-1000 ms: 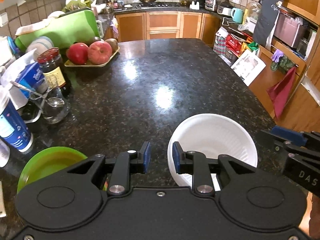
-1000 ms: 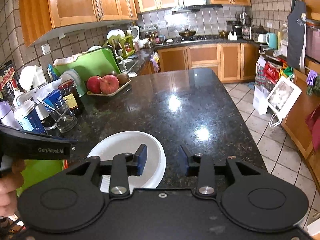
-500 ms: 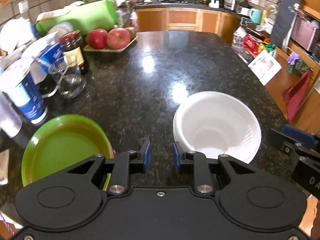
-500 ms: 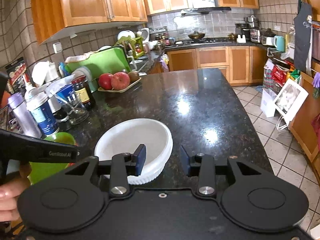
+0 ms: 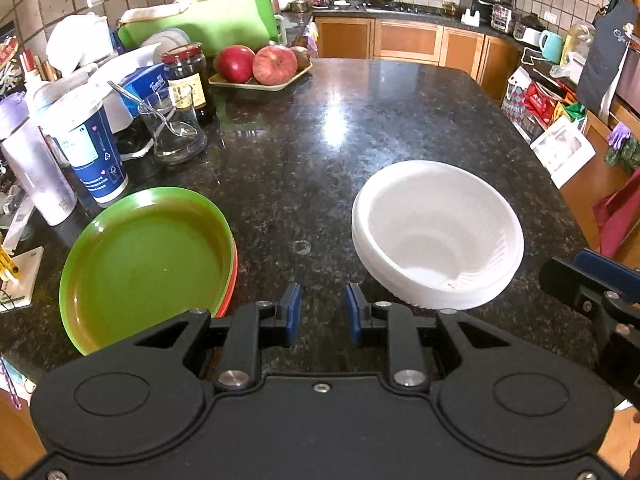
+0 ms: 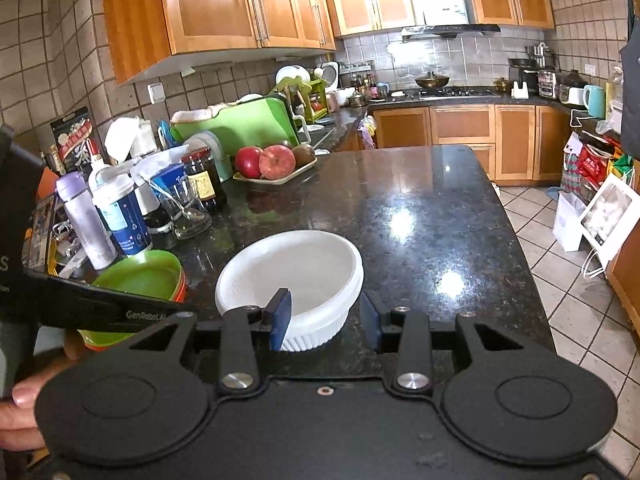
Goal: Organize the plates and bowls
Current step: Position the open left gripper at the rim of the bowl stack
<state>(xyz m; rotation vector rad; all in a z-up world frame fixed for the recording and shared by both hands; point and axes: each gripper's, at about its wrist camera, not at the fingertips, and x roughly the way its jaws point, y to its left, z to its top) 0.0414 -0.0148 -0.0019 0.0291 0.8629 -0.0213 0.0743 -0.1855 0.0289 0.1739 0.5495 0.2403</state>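
On the dark granite counter (image 5: 360,128), my left gripper (image 5: 320,312) hangs with its blue pads a narrow gap apart and only bare stone between them; it grips nothing. The stack of white bowls (image 5: 436,236) sits just ahead and to the right of those pads, its near rim close beside the right one but apart from it. The green plate (image 5: 144,264), lying on an orange plate whose edge peeks out beneath, rests just ahead and to the left, its rim passing behind the left finger's mount.

My right gripper (image 6: 324,320) is open, and the near edge of the bowl stack (image 6: 296,276) stands between its jaws. The left pad (image 6: 280,318) is over the bowl's rim and the right pad stands clear of the ribbed wall, so neither presses on it. Left of that gripper, the green plate (image 6: 140,276) shows behind the black body of the other tool, held by a hand (image 6: 20,412) at the frame's edge.

Farther ahead and to the left of both grippers stand a blue and white paper cup (image 5: 88,152), a glass with a spoon (image 5: 172,132), a dark jar (image 5: 188,76) and a tray of apples (image 5: 260,68).
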